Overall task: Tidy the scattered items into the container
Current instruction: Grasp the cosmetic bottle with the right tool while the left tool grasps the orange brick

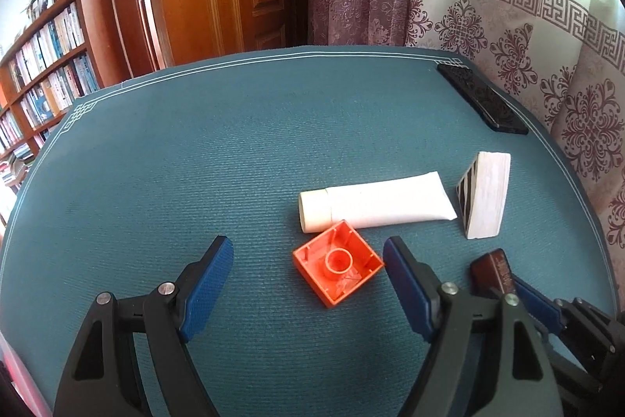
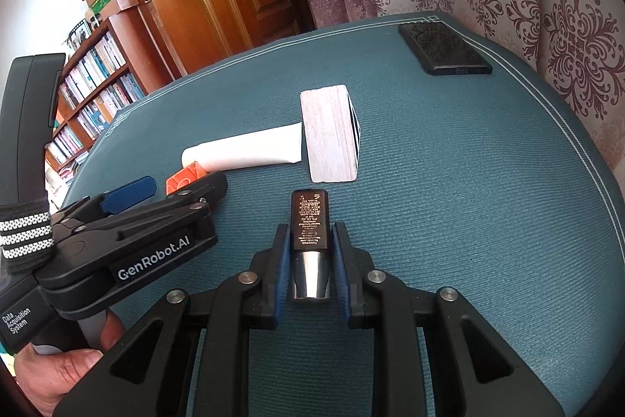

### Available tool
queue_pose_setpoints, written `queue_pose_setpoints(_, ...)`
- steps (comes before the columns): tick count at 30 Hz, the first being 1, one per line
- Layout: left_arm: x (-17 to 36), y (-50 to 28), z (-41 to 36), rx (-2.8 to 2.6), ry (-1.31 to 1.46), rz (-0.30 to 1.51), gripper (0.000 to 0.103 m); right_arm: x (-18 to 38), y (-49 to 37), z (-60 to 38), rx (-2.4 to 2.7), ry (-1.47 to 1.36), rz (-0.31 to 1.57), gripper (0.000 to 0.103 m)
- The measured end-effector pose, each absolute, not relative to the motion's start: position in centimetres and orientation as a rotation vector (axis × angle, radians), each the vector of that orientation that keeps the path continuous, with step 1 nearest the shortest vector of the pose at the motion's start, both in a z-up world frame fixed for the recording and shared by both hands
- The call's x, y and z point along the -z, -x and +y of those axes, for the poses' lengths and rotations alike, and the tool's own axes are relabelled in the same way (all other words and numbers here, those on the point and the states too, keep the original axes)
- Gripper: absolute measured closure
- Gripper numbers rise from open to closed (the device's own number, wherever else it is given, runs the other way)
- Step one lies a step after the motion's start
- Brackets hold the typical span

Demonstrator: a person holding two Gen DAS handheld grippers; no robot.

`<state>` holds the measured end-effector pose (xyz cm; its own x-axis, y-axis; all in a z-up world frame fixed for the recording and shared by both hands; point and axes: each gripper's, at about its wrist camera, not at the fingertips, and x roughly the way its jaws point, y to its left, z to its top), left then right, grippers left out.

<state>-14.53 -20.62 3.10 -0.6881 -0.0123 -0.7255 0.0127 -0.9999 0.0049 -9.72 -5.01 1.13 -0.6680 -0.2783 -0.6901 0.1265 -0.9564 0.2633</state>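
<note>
A: Nearest my right lens: the right gripper (image 2: 309, 260), jaws closed on a dark bottle (image 2: 309, 221) with a silver cap. It sits at lower centre of that frame, above the teal mat (image 2: 488, 221).

B: Which way does it point?

A: Long axis runs along the fingers, away from the camera. Silver cap toward me, dark printed body toward the top of the frame. Whether it is lifted clear of the mat, I cannot tell.

B: And the left side?

A: The left gripper (image 1: 308, 280) is wide open, holding nothing. An orange brick (image 1: 338, 267) lies between its pads, hollow underside up, apparently just touching the right pad.

B: Step in hand?

A: My judgement: pick-up stage. One item is gripped, one framed for a grasp. A white tube (image 1: 375, 206) lies at centre right, cap toward frame left, long axis roughly left-right. A striped card stack (image 1: 484, 196) stands just beside its crimped end.

B: Next move?

A: No container appears in either view. I must find it before carrying the bottle anywhere. The left jaws need to close squarely on the brick's side walls.
</note>
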Motion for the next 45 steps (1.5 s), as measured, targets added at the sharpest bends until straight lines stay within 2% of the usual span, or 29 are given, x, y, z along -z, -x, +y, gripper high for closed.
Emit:
queue_pose_setpoints(5, -2.4, 14.8, -20.6, 2.859, -1.263, 0.003, 0.021, -1.1, 9.7, -5.0, 2.666, -1.151, -0.286, 0.079)
queue_pose_setpoints(10, -2.4, 14.9, -20.6, 2.868, -1.261, 0.010, 0.036, -1.1, 9.8, -5.0, 2.666, -1.151, -0.286, 0.079)
queue_pose_setpoints(14, -2.4, 14.7, -20.4, 2.874, -1.255, -0.002, 0.042, -1.1, 9.7, -5.0, 2.664, -1.150, -0.289, 0.079)
queue_pose_setpoints(16, -2.5, 14.6, -20.5, 2.873, -1.251, 0.003, 0.049, -1.1, 9.8, -5.0, 2.661, -1.149, -0.295, 0.079)
queue_pose_setpoints(19, -2.5, 14.3, -20.6, 2.869, -1.252, 0.009, 0.056, -1.2, 9.8, -5.0, 2.661, -1.148, -0.297, 0.079)
queue_pose_setpoints(31, -2.8, 11.3, -21.2, 2.829, -1.210, 0.056, 0.056, -1.1, 9.9, -4.7, 2.651, -1.143, -0.318, 0.079)
queue_pose_setpoints(45, -5.9, 6.1, -20.7, 2.830, -1.062, -0.036, 0.056, -1.0, 9.7, -4.6, 2.644, -1.138, -0.326, 0.079)
